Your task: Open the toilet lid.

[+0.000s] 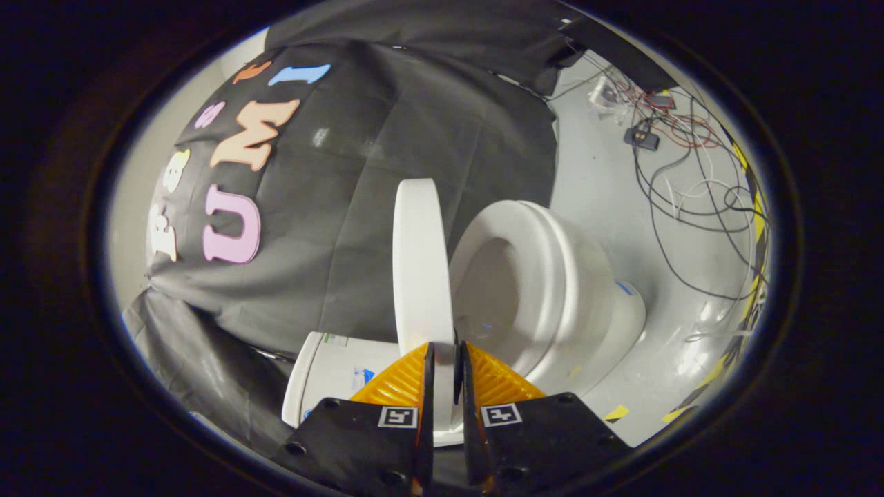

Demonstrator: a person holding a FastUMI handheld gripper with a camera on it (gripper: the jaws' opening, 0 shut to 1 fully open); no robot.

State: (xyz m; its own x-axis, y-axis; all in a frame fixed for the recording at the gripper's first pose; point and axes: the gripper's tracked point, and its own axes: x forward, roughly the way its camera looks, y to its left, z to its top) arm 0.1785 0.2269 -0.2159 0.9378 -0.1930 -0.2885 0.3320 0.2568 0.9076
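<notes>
**Lid raised, edge pinched**

Grey floor [601,179] and black cloth wall [387,207] ring the toilet. The gripper [443,359] is clenched on the lid [421,269], both fingers nipping its rim, likely to steady it upright. At 2 o'clock lies the seat [545,262]; at 9, the tank [331,379]. Cables [684,179] sprawl well beyond.

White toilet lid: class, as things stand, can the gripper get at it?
Probably yes: the gripper already has its fingers closed on the edge of the raised white plastic toilet lid, with nothing between them. The white toilet seat lies beyond, apart from the fingers.
</notes>
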